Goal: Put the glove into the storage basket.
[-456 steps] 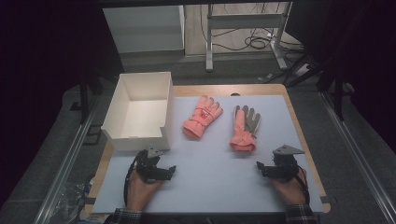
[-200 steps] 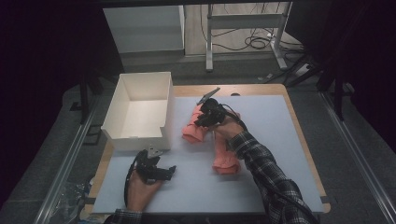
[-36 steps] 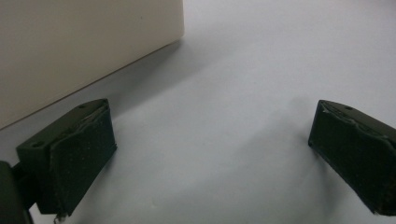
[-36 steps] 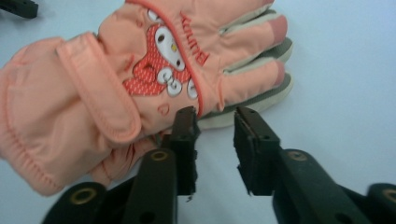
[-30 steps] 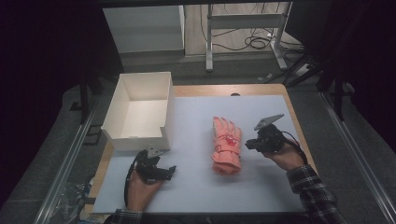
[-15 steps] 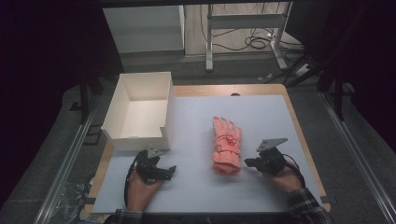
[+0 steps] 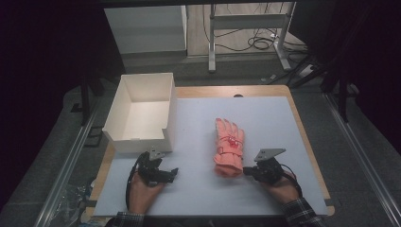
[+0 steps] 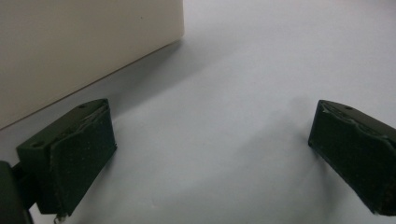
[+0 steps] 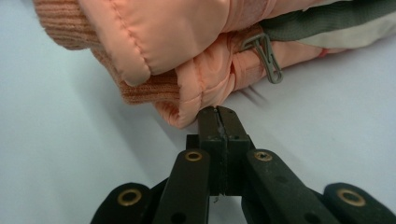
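Observation:
A pink padded glove (image 7: 228, 146) lies flat mid-table, fingers pointing away from me. In the right gripper view it (image 9: 154, 37) rests on top of a second glove with a grey and cream side (image 9: 327, 21) and a grey clip (image 9: 266, 56). My right gripper (image 7: 247, 172) sits low on the table at the glove's cuff end, shut. Its closed tips (image 9: 218, 112) meet the edge of the lower cuff with nothing seen between them. My left gripper (image 7: 173, 172) rests at the front left, open and empty (image 8: 210, 154), beside the white box (image 7: 142, 113).
The white open box's side wall (image 8: 70, 46) stands close to the left gripper. The light table mat (image 7: 265, 113) is bare to the right of and behind the gloves. A wooden table edge (image 7: 312, 151) runs along the right side.
The right hand has come down and back toward the near edge, settling at the glove's cuff. The left hand has stayed put. Much earlier the two gloves lay apart; they are stacked now.

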Demonstrator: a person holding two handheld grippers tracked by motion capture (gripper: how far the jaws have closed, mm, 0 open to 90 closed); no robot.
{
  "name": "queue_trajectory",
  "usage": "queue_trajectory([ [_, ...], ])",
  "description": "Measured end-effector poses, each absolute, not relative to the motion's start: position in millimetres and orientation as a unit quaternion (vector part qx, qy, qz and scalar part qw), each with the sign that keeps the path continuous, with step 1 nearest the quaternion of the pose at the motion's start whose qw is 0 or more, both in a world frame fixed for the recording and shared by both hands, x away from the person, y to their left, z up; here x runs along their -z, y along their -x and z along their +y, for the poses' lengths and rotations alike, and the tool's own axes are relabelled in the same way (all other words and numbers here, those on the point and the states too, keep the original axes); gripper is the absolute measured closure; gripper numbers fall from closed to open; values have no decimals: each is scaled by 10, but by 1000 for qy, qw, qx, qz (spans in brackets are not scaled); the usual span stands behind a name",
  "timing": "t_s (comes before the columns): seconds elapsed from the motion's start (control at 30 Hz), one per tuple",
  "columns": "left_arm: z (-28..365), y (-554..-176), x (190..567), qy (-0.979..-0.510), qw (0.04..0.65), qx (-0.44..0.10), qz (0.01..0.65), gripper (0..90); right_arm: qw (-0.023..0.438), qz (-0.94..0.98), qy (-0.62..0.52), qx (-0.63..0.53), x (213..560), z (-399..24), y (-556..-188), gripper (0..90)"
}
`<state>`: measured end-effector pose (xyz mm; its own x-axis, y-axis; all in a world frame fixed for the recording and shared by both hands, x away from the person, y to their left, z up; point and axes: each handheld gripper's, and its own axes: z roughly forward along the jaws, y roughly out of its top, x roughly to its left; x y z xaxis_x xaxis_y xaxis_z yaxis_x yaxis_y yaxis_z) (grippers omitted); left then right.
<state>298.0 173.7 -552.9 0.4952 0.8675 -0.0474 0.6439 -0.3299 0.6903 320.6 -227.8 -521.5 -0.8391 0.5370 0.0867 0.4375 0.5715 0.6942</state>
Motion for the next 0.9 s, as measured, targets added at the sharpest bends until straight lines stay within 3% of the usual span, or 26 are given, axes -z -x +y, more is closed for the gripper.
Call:
queue_trajectory([
  [0.9, 1738, -2980, 5529, -798, 333, -168, 474, 5, 64, 891, -249, -374, 5280, -1832, -3268, 891],
])
